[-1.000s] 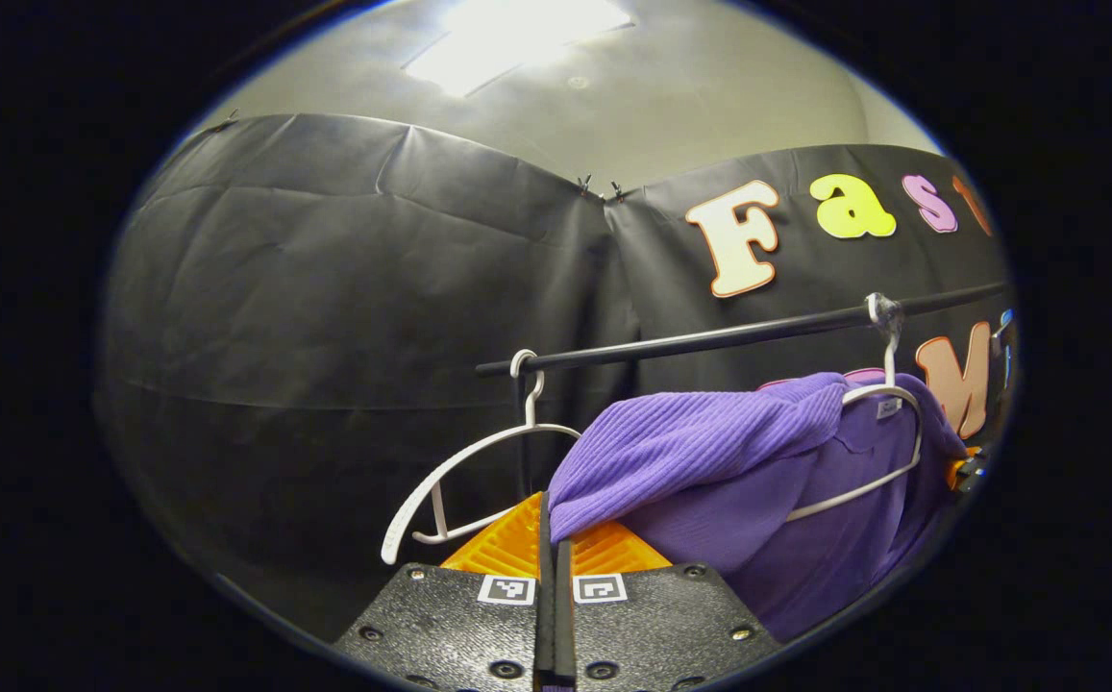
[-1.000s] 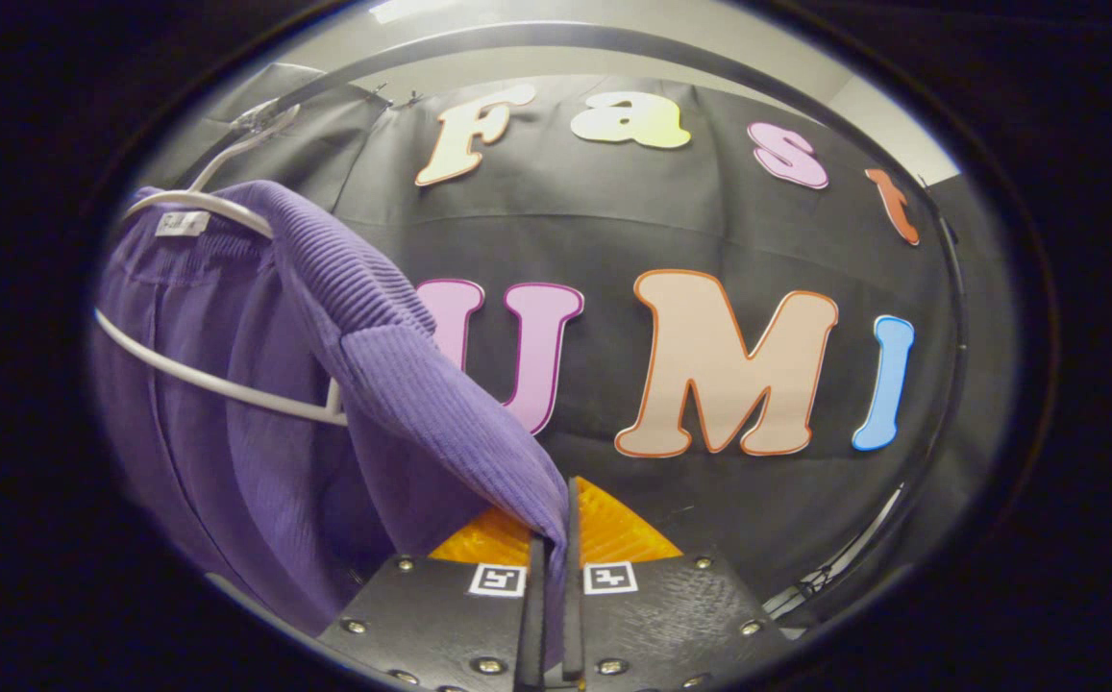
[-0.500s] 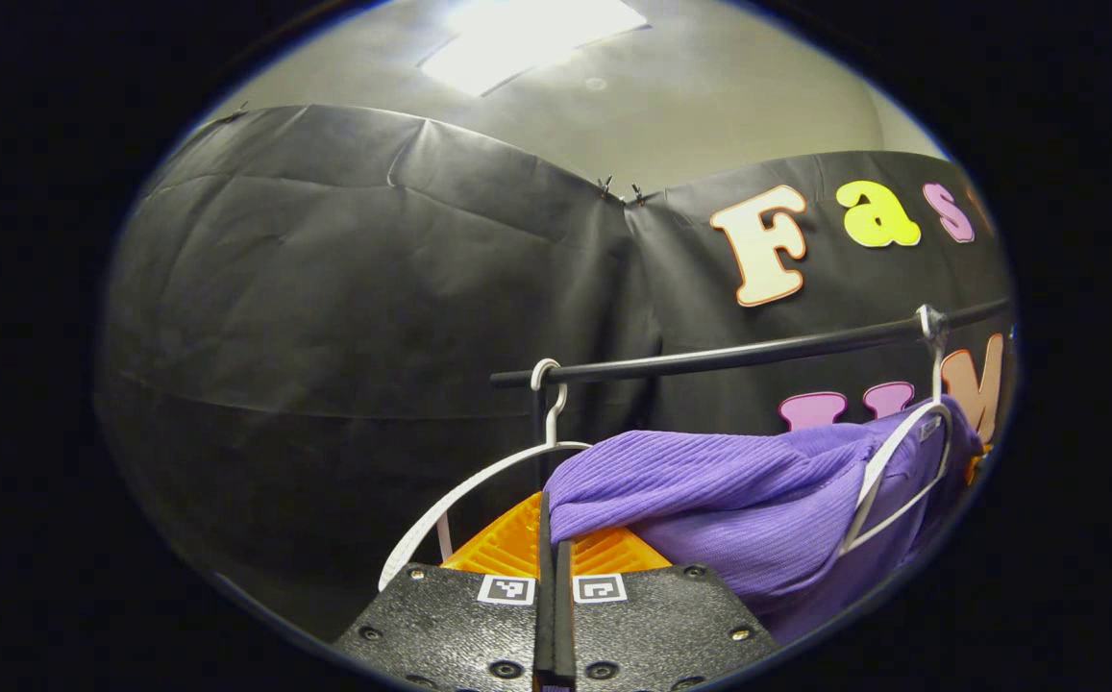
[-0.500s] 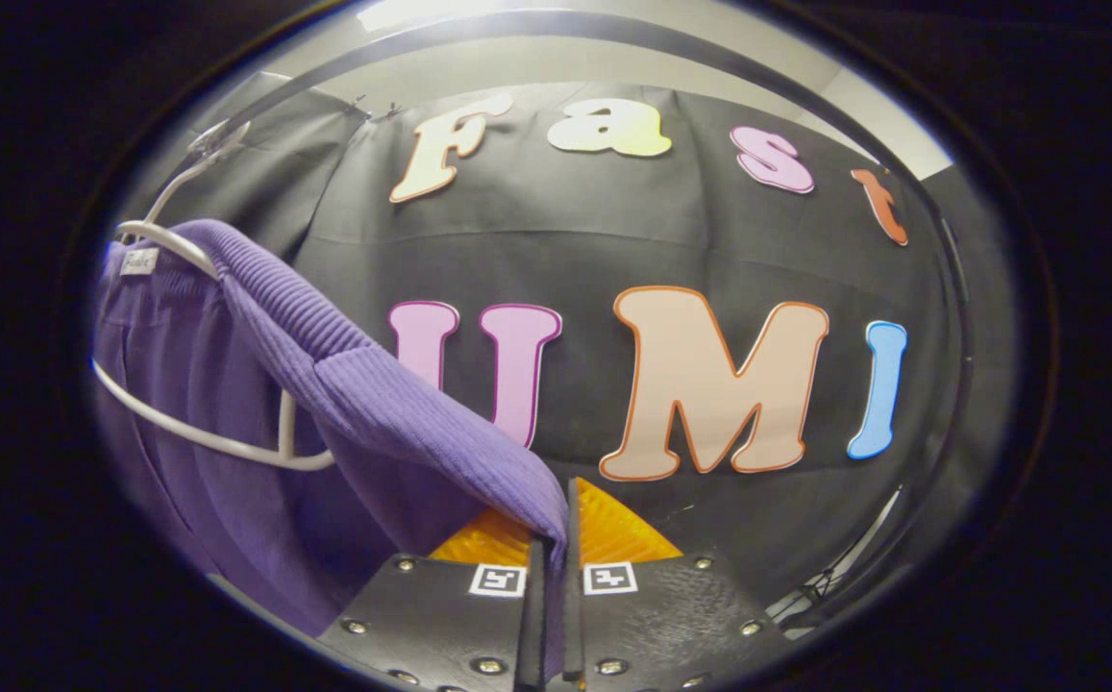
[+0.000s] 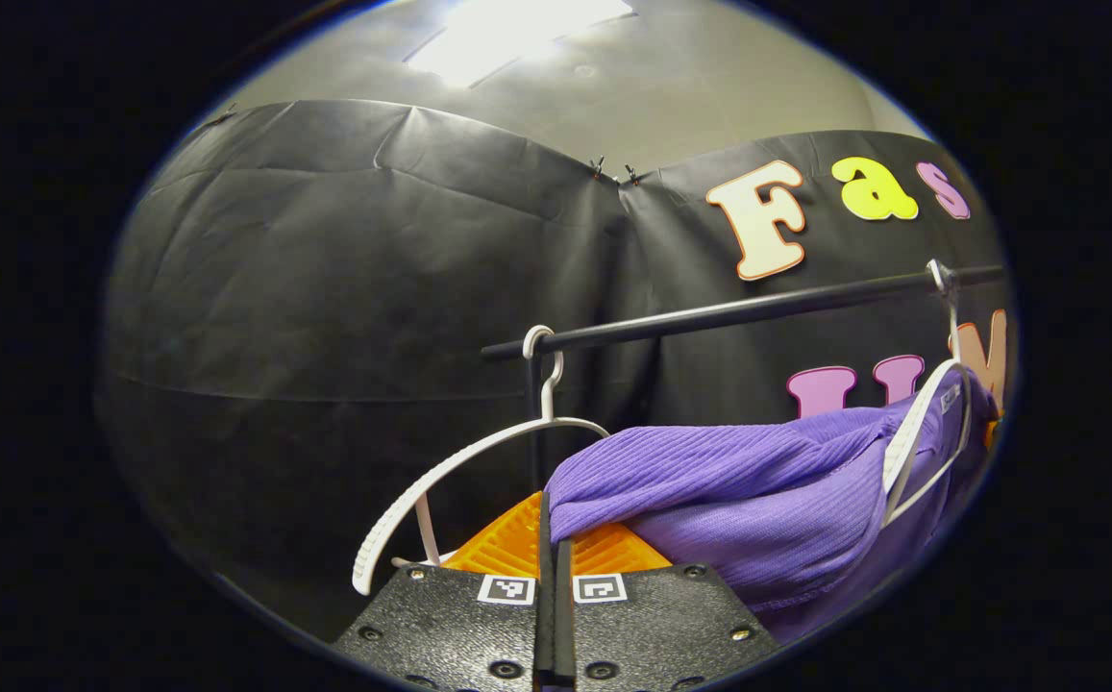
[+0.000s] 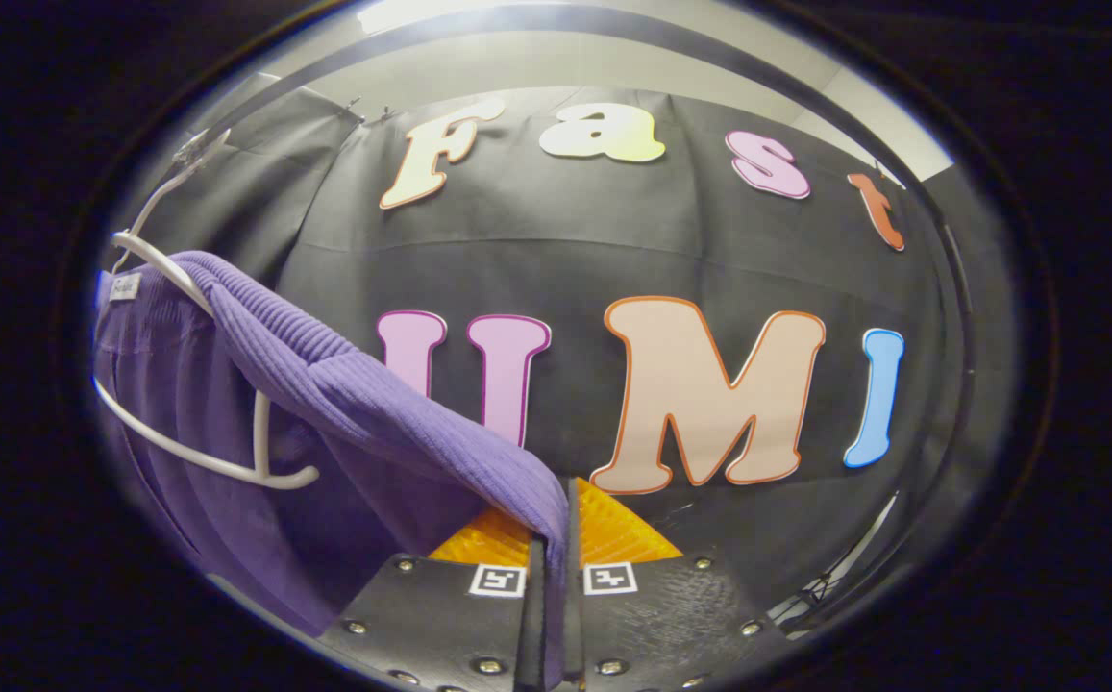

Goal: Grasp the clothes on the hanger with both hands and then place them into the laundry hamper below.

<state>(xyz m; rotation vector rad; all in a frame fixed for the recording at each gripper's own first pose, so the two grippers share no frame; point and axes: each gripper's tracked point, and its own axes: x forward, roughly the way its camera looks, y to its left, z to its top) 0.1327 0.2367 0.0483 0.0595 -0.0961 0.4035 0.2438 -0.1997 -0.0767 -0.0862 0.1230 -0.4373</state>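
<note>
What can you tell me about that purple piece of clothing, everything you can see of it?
The purple garment is a ribbed knit, soft and thick-looking, perhaps a sweater. It hangs half off a white hanger hooked on a black rail; a small tag shows by its neck. Each side is pulled outward into a taut fold: the left gripper pinches one shoulder, the right gripper the other. The rest drapes down loosely.

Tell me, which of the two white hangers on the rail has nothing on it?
The hanger at the rail's free end is bare. The other hanger, farther along, still carries the purple sweater.
</note>
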